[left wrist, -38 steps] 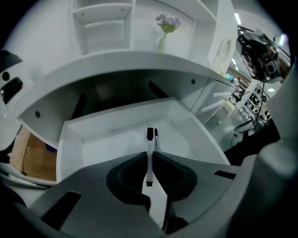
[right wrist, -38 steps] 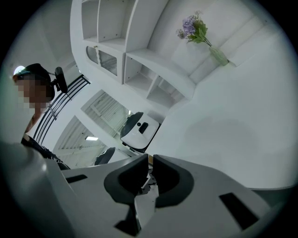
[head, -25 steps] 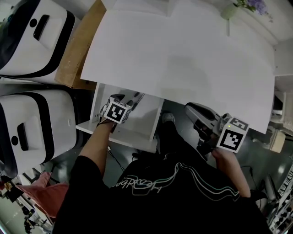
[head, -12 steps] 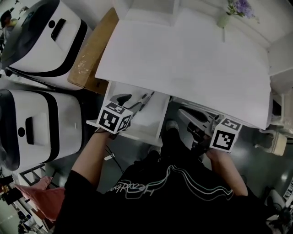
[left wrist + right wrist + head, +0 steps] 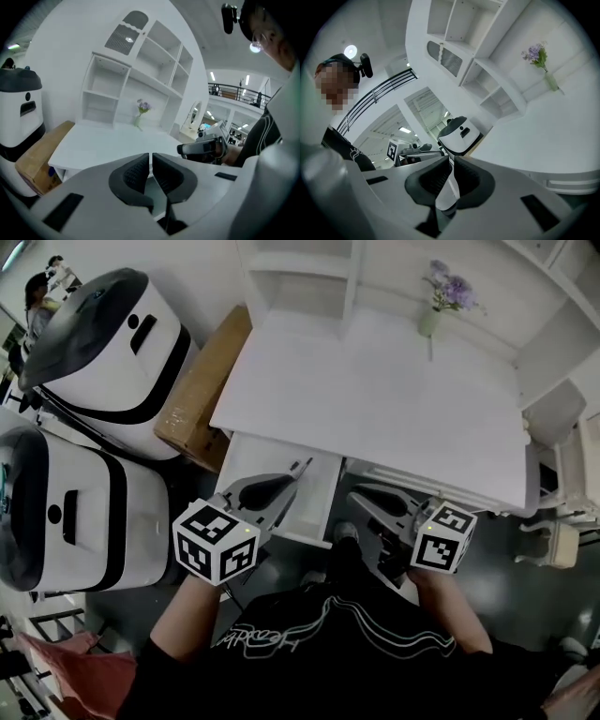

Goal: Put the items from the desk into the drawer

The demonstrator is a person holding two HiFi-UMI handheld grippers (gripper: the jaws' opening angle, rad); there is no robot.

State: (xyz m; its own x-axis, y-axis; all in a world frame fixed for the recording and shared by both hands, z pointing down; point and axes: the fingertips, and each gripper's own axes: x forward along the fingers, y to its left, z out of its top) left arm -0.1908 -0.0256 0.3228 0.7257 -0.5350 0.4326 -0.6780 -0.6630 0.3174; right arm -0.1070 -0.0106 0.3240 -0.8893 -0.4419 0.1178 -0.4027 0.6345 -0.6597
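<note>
1 drawer [image 5: 258, 457] open, sticking out from desk [image 5: 375, 399].

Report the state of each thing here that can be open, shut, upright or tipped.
White desk drawer: pulled open.
Left gripper: jaws have just closed; now shut, nothing between them.
Right gripper: shut, nothing between its jaws.
Pale green vase of purple flowers: upright at the back of the white desk.
</note>
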